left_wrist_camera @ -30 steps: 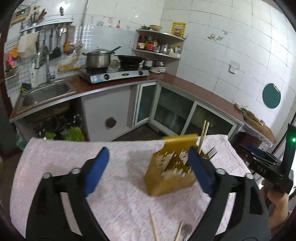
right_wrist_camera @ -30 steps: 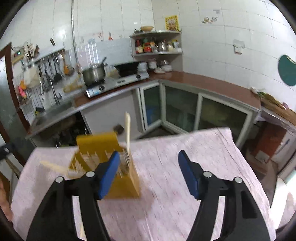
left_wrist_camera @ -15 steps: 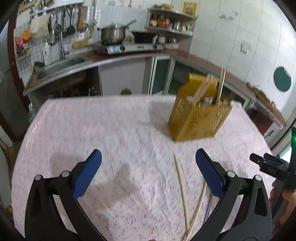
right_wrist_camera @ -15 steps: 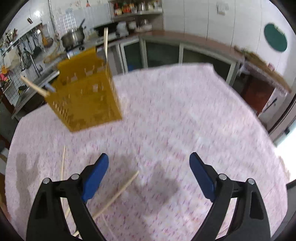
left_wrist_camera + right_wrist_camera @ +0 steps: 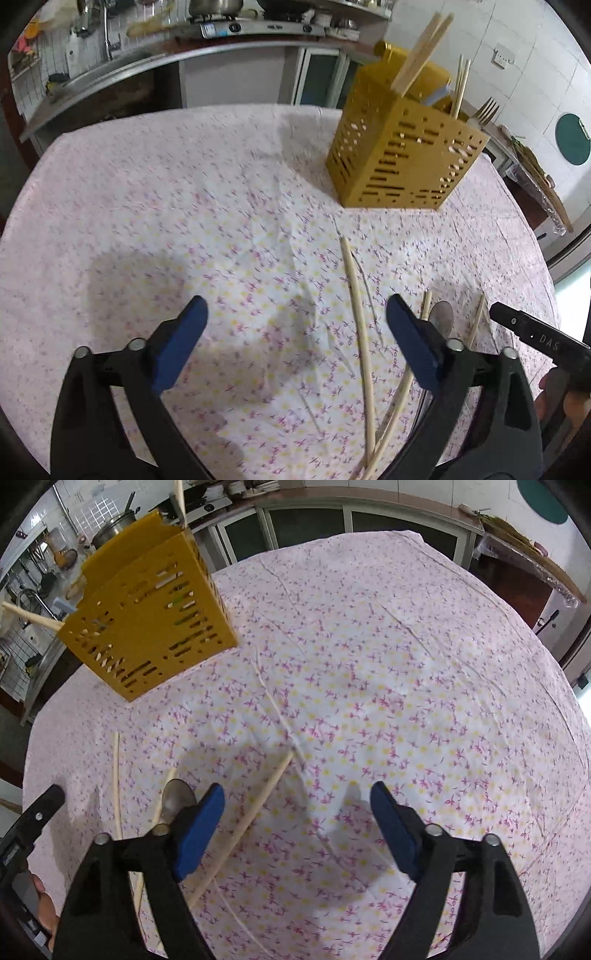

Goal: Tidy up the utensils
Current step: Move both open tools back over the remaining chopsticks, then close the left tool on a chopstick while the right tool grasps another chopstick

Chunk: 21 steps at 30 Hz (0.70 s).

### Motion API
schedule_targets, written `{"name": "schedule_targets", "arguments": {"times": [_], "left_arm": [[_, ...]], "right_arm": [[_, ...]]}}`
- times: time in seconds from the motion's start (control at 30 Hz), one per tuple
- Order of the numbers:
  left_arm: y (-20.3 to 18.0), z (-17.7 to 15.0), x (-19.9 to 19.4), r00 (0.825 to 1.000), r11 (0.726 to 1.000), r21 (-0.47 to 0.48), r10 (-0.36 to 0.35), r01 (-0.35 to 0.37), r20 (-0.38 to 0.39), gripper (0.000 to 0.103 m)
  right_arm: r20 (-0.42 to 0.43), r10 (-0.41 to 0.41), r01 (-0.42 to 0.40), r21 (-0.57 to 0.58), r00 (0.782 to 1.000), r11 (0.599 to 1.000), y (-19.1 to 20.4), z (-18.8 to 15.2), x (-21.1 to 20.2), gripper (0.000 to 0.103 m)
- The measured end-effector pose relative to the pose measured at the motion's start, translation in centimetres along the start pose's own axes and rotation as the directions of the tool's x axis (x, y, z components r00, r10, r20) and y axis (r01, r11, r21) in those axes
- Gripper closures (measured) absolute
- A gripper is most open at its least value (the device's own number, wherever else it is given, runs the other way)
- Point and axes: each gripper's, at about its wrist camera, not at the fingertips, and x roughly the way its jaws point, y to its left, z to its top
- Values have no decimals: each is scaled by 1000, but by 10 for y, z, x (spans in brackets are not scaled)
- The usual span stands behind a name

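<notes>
A yellow slotted utensil holder (image 5: 402,158) stands on the flowered tablecloth (image 5: 221,229), with chopsticks and a fork (image 5: 484,110) sticking out; it also shows in the right wrist view (image 5: 147,627). Loose wooden chopsticks (image 5: 360,332) and a metal spoon (image 5: 441,314) lie on the cloth near the front. In the right wrist view one chopstick (image 5: 255,808) and the spoon (image 5: 177,797) lie by the left finger. My left gripper (image 5: 295,343) is open and empty above the cloth. My right gripper (image 5: 295,827) is open and empty.
The table is covered by the tablecloth (image 5: 406,664). Behind it run a kitchen counter with a stove (image 5: 255,26), a sink (image 5: 96,70) and glass-door cabinets (image 5: 306,520). The other gripper's black body shows at the right edge (image 5: 535,336).
Both grippers have tilted down and moved closer to the cloth. The holder sits farther up in both views, and the loose chopsticks and spoon now lie near the fingers.
</notes>
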Motion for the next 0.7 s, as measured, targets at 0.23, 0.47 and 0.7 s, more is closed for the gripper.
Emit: {"name": "schedule_targets", "arguments": {"times": [0.23, 0.47, 0.7], "left_arm": [[-24, 5, 17, 1000, 999, 37, -8, 8, -23, 25], [-42, 10, 40, 998, 997, 74, 19, -14, -57, 51], [-57, 7, 67, 994, 994, 104, 23, -12, -109, 67]], "right_arm": [[-57, -7, 8, 10, 998, 1000, 15, -1, 15, 56], [-56, -58, 57, -5, 997, 998, 21, 2, 22, 78], [-39, -52, 51, -37, 998, 998, 23, 1, 23, 86]]}}
